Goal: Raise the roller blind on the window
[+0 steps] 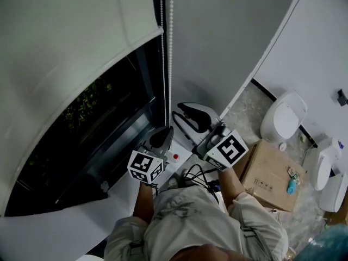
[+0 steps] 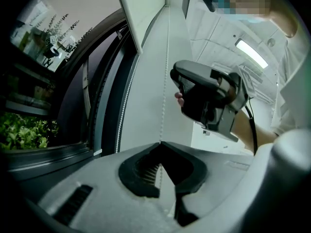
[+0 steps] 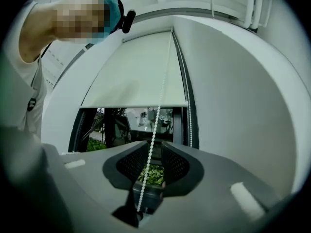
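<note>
Hand-over-hand pull on bead chain (image 1: 171, 48), at 12 o'clock from your hands. Left hand-held gripper (image 1: 161, 137) clenched on chain. Right hand-held gripper (image 3: 154, 152) released, chain loose between jaws. Roller blind (image 1: 70, 48) at 10 o'clock, partly raised. Next, likely: clamp right, pull down.

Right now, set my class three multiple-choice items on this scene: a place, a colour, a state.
1. In the head view, on which side of the roller blind does the bead chain hang?
A. its left
B. its right
C. across its middle

2. The cardboard box on the floor is
A. brown
B. blue
C. black

3. The right gripper is
A. shut on the chain
B. open, with the chain between its jaws
C. open, with nothing between its jaws

Answers:
1 B, the chain runs down past the blind's right edge.
2 A, its board is plain brown.
3 B, the right gripper view shows the jaws apart with the chain running between them.
</note>
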A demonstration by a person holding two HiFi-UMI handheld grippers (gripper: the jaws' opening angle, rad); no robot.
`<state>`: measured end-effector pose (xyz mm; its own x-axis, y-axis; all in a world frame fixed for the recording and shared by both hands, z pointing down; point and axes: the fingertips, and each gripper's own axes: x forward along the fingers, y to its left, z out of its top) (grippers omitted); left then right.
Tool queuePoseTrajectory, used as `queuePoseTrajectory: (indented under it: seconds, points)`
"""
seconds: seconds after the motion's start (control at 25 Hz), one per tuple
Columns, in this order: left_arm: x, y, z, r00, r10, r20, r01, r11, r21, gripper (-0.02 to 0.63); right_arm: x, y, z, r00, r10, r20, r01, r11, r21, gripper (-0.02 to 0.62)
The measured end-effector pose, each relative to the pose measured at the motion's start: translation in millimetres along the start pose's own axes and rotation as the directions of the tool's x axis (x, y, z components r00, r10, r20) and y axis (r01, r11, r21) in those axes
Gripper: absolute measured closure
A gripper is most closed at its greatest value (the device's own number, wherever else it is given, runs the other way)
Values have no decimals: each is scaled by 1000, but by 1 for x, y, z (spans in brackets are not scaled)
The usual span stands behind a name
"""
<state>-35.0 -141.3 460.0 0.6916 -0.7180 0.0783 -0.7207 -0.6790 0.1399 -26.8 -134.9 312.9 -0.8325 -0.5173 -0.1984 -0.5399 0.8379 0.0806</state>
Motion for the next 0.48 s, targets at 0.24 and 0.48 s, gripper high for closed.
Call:
queuePoseTrajectory:
  seconds: [0.24,0.48]
  points:
    - [1,2,0,1000,7,5,-7,1000,-3,595,22,-5,24,999,23,33,-22,999,-27,495]
    - [3,3,0,1000,7,5,-6,1000,-3,595,36,-11,38,999,27,36,-26,999,-40,514]
